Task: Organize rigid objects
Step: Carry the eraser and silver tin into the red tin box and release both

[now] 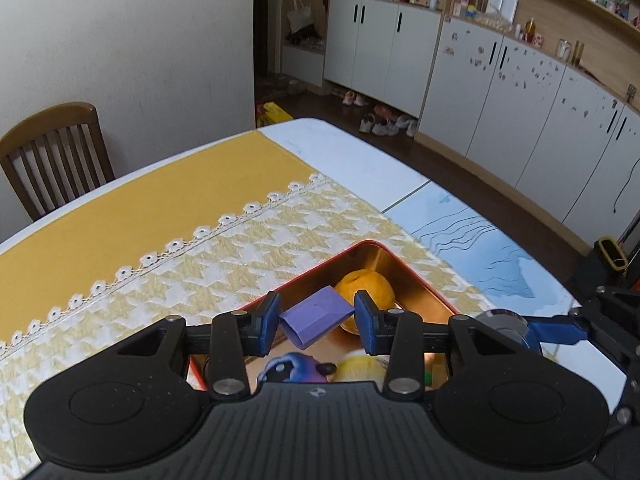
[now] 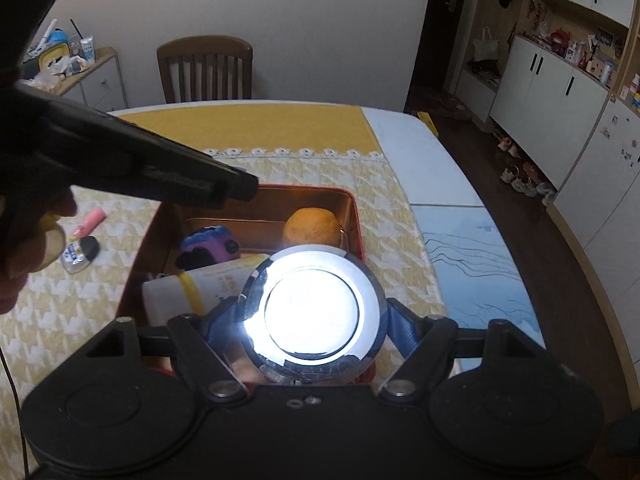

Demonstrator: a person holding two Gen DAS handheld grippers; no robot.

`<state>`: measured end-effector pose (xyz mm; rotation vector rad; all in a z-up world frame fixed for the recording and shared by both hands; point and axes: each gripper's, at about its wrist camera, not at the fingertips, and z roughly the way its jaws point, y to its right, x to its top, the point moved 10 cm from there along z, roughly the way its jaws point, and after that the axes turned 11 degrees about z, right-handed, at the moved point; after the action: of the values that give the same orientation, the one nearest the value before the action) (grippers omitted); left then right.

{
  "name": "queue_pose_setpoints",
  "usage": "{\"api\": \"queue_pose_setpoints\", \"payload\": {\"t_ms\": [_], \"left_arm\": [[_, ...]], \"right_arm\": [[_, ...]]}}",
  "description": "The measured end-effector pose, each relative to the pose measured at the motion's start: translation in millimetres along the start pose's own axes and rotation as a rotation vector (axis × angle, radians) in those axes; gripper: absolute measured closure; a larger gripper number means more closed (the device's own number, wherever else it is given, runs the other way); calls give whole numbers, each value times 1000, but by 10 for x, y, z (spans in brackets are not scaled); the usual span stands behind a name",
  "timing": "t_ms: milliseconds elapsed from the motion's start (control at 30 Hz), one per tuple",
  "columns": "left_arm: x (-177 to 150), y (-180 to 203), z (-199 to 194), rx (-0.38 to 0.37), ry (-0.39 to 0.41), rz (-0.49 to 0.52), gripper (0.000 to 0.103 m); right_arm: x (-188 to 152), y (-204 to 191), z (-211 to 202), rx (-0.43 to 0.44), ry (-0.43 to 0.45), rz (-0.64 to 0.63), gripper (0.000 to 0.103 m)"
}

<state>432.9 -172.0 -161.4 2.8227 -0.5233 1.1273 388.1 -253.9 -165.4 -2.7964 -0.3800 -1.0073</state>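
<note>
White cabinets lining far wall, wooden chair [image 2: 205, 68] sitting beyond bench [image 1: 352, 152]. Near to far: left gripper [image 1: 316, 322] hovering over red tin [image 1: 404, 270], blue fingers [image 1: 267, 322] clamping purple block [image 1: 316, 316]. Right gripper [image 2: 314, 320] holding round chrome mirror [image 2: 314, 314] above tin's near edge, fingers squeezing its rim, glare washing out glass. Inside tin: white box with yellow band [image 2: 188, 292], purple toy [image 2: 210, 246], orange [image 2: 312, 228] sitting toward far corner. Pink tube [image 2: 89, 220] lying on houndstooth cloth [image 1: 248, 248] left of tin.
</note>
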Motion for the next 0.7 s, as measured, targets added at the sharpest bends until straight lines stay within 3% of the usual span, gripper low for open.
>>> {"api": "queue_pose_setpoints", "payload": {"t_ms": [367, 700], "left_arm": [[-105, 8, 427, -35, -70, -4, 64], [-147, -62, 557, -37, -107, -42, 64]], "right_arm": [[-69, 12, 253, -37, -47, -32, 27], [-41, -12, 325, -60, -41, -47, 27]]}}
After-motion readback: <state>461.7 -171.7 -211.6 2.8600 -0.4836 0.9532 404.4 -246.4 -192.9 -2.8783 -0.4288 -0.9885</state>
